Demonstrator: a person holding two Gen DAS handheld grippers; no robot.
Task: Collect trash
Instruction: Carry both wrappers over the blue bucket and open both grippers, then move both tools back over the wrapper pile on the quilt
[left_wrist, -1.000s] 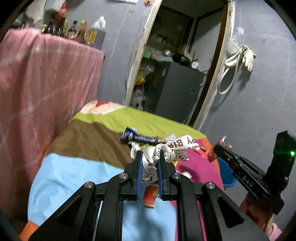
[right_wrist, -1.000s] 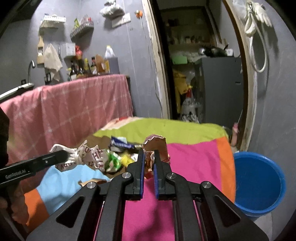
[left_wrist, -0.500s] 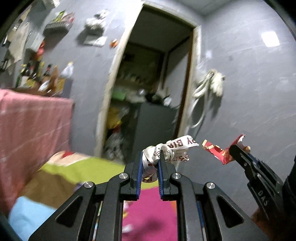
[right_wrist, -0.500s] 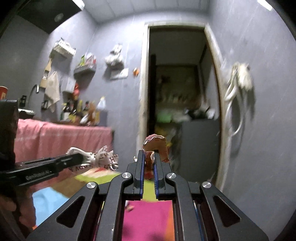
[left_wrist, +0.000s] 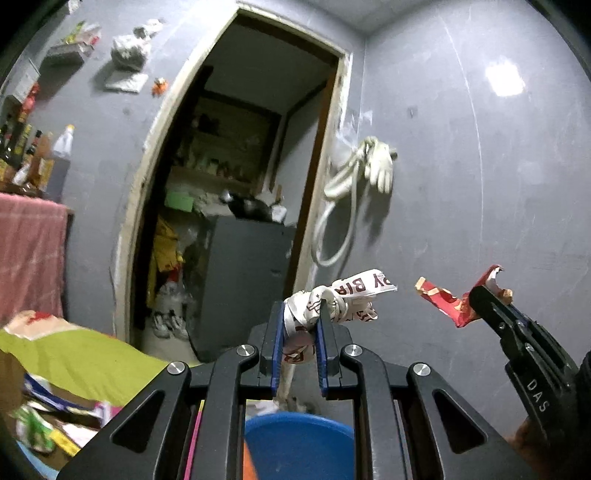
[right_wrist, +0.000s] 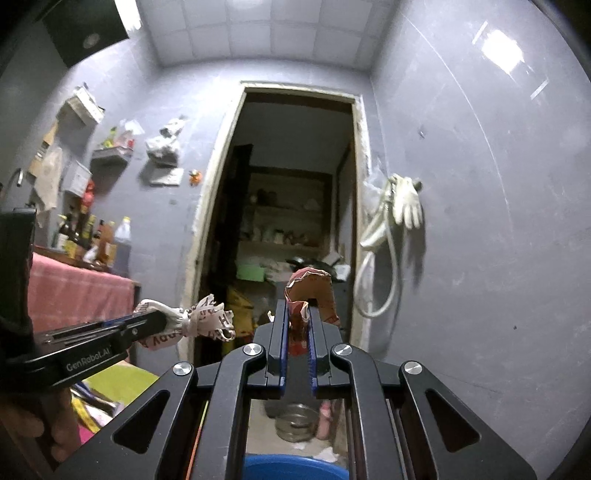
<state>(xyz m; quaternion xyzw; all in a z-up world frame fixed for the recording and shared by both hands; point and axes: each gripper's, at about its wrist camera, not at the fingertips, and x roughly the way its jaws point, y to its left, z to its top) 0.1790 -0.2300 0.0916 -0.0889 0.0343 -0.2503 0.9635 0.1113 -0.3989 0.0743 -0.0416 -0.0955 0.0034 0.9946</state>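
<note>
My left gripper (left_wrist: 299, 314) is shut on a crumpled white wrapper with red lettering (left_wrist: 343, 295), held in the air above a blue basin (left_wrist: 295, 439). It also shows in the right wrist view (right_wrist: 188, 325). My right gripper (right_wrist: 298, 314) is shut on a red crumpled wrapper (right_wrist: 314, 291), also raised; the blue basin (right_wrist: 291, 467) lies below it. In the left wrist view the right gripper (left_wrist: 487, 295) holds the red wrapper (left_wrist: 447, 302) at the right. More trash (left_wrist: 44, 417) lies on the colourful bedspread (left_wrist: 74, 354) at lower left.
An open doorway (right_wrist: 291, 229) with a grey cabinet (left_wrist: 243, 280) is ahead. A hose and gloves (right_wrist: 391, 236) hang on the grey wall. Bottles (right_wrist: 99, 236) stand on a pink-covered counter (left_wrist: 26, 251) at left. A metal bowl (right_wrist: 291, 421) sits on the floor.
Both grippers have lifted off the bedspread with their wrappers and swung to the right. The blue basin now lies under them.
</note>
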